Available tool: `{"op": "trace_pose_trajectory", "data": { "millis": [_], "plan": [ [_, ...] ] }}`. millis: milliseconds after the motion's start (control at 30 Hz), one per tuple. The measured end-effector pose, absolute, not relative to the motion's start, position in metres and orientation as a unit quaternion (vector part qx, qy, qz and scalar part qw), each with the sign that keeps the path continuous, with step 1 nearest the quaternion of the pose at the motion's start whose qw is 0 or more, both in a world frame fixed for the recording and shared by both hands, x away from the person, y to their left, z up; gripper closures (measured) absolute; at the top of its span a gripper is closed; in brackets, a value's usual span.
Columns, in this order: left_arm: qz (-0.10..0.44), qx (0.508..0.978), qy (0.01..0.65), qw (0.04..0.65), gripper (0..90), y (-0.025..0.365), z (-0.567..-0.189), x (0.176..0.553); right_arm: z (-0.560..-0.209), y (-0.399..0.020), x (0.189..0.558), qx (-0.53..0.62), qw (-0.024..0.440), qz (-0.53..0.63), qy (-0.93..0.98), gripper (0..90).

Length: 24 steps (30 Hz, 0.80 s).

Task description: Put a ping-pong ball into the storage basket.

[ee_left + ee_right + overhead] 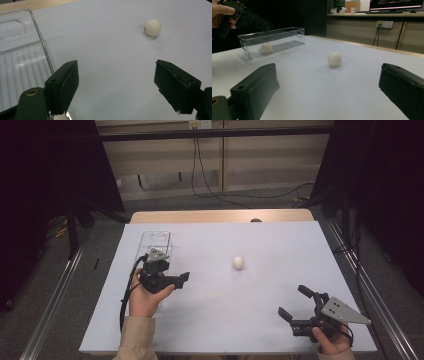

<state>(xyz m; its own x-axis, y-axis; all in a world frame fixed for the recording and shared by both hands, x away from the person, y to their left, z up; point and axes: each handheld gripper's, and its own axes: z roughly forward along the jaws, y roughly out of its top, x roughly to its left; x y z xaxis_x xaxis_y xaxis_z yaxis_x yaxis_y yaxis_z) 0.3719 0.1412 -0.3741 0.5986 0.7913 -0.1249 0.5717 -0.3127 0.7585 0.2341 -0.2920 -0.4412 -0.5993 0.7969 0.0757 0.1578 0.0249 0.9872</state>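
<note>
A white ball (238,262) rests alone on the white table top (225,320), near the middle. My left gripper (172,271) hovers at the near end of a clear plastic box (155,242) on the left; its jaws stand open and empty (116,63), and the ball (152,27) lies farther off to their right. A second white ball (266,47) lies inside the box (287,32). My right gripper (294,301) sits low at the near right, open and empty (328,67), facing the loose ball (334,59).
The white sheet covers a wooden table whose far edge (220,215) shows beyond it. Metal rails (55,295) run along both sides on the floor. Cables (210,190) trail across the floor behind the table.
</note>
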Motion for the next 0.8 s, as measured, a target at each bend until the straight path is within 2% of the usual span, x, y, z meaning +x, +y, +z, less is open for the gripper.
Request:
{"op": "trace_pose_trajectory", "data": {
  "millis": [800],
  "plan": [
    [0.123,0.805,0.411,0.409,13.5,0.121,-0.378,0.373,-0.442,-0.293,0.234,0.360,0.268,0.598,0.664,1.3]
  ]
}}
